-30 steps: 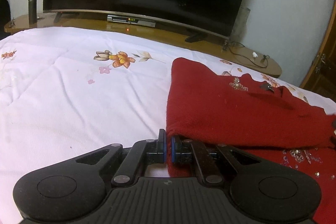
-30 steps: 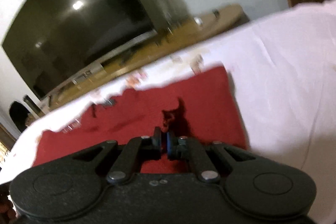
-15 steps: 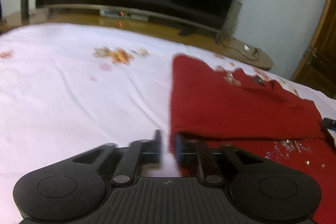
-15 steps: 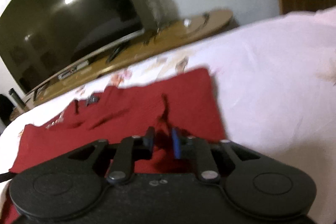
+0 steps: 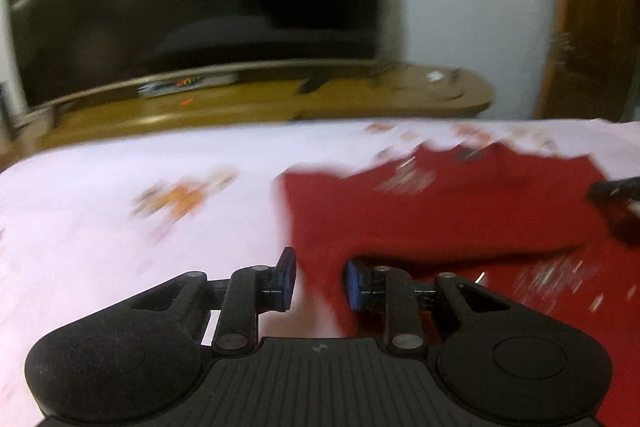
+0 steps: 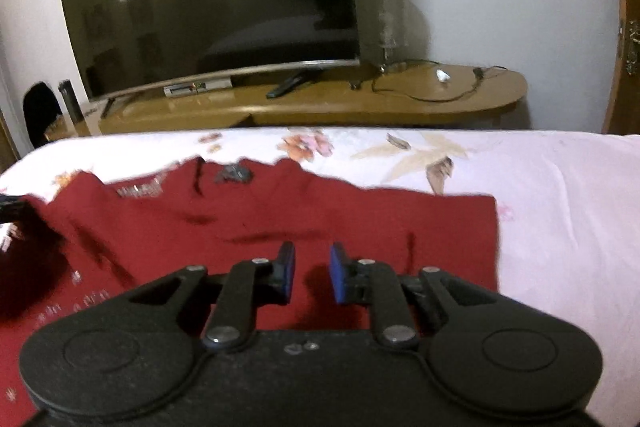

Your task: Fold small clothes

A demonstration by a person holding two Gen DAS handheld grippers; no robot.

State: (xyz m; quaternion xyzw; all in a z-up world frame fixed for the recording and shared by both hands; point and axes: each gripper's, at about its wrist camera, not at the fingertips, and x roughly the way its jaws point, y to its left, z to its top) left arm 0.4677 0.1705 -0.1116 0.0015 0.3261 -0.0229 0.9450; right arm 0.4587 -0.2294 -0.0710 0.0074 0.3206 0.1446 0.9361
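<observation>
Since the earlier frame both jaw pairs are parted and emptied, the left gripper [image 5: 316,279] and right gripper [image 6: 312,275] being held just above the folded red top [image 6: 280,219], laid on the floral bedsheet [image 6: 560,207], presumably so the fold settles.

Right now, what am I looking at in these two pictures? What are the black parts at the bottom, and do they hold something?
Each picture comes from a camera mounted on a hand-held gripper, looking forward along its two blue-padded fingers. One shows the left gripper, the other the right gripper. Both are open and hold nothing. A red garment, partly folded over itself, lies on a floral bedsheet. Behind the bed stands a television on a wooden shelf.
</observation>
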